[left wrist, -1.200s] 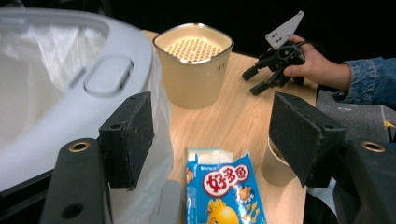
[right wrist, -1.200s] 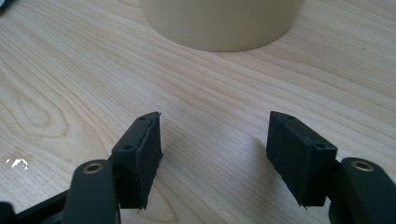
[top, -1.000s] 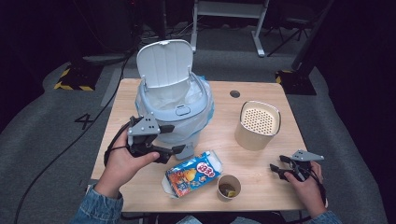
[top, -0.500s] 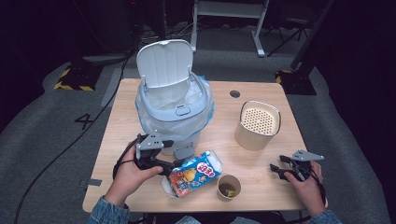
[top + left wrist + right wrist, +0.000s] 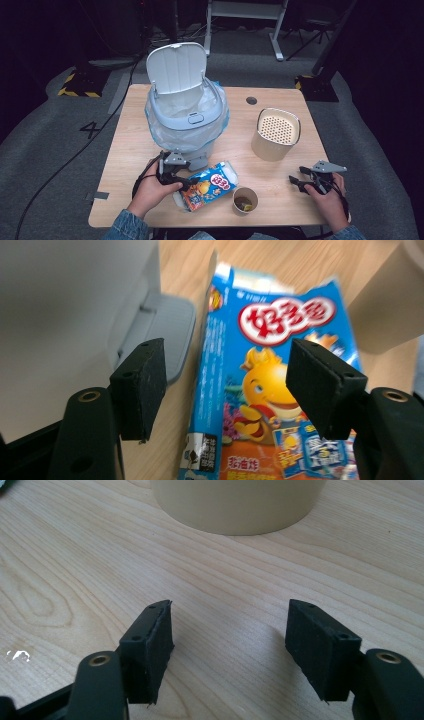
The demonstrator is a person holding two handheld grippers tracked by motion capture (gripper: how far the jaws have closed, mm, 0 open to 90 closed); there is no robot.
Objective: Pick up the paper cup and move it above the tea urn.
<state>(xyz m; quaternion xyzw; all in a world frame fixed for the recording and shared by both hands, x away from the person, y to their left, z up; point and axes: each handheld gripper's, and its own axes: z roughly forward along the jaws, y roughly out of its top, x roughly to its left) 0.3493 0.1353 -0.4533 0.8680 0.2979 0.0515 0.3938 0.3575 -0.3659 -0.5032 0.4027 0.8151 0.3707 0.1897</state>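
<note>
The left claw (image 5: 227, 385) gapes around the snack box (image 5: 280, 390), which lies just beside the bin (image 5: 186, 117); a paper cup (image 5: 245, 200) stands near the box. The right claw (image 5: 230, 645) is released, empty.

The tabletop (image 5: 150, 145) is evenly lit from above in the high view, while the floor around it is left dim and the far background nearly black. Soft, short shadows are cast beside the bin (image 5: 187, 120) and the beige container (image 5: 275, 135). The high view is rendered slightly soft and grainy. In the left gripper view, the snack box (image 5: 270, 390) is blurred, most strongly at its far end, and the pale bin wall is out of focus. In the right gripper view, the wood grain is sharp near the jaws and softer toward the far edge; faint shadows lie beneath the jaws.
</note>
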